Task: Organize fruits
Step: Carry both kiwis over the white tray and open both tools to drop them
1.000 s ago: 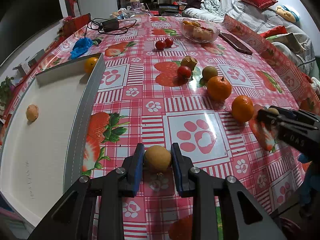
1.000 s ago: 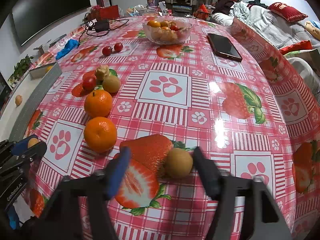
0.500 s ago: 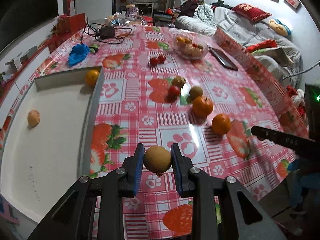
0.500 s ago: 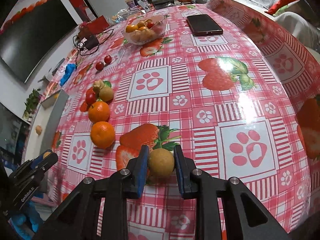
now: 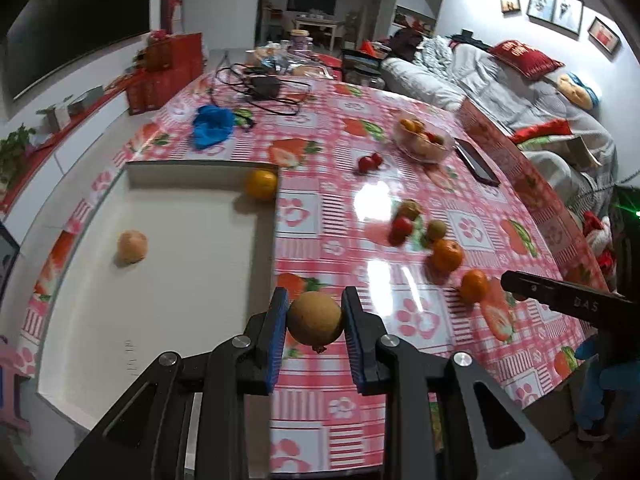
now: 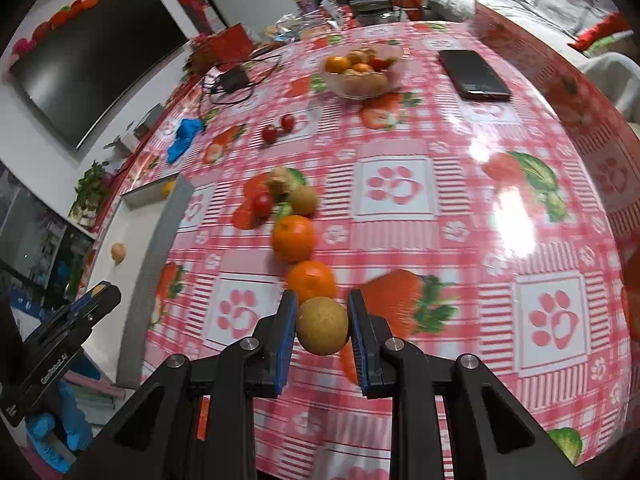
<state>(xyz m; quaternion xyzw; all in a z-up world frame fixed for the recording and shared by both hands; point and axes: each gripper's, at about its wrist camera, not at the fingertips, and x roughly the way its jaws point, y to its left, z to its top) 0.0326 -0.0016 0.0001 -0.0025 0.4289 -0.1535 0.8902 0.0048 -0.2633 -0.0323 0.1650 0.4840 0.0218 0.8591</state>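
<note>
**Both tools loaded, carry to tray pending**

Living-room worktop (image 6: 460,216) under a red-and-white checked oilcloth with paw and strawberry prints; sofa behind, dark TV on the wall.

Step in hand: transport. Left tool (image 5: 315,322) is clamped on a round tan-brown fruit (image 5: 315,323), pads pressing both sides, fruit clear of the cloth. Right tool (image 6: 322,331) is likewise closed on a round yellow-brown fruit (image 6: 323,331); its jaws have just been closing, fruit between them.

Likely destination is the shallow white rectangular tray (image 5: 180,280) at the worktop's left side, which already holds a pale peach-coloured fruit (image 5: 132,246) and an orange citrus (image 5: 261,184) in its far corner. Loose on the cloth: two oranges (image 6: 293,238), a red tomato-like fruit (image 6: 263,203) and a brownish-green fruit (image 6: 303,200). Clear glass bowl of mixed fruit (image 6: 362,70) sits further back.

Next move, my read: swing the left tool leftward over the tray rim, lower, release on bare tray floor away from the two fruits. Right tool has farther to go and must pass over the oranges.

Pose: both tools pitch steeply down toward the worktop. Left tool hangs just beside the tray's near edge; right tool sits over the printed strawberry, near the closest orange.
</note>
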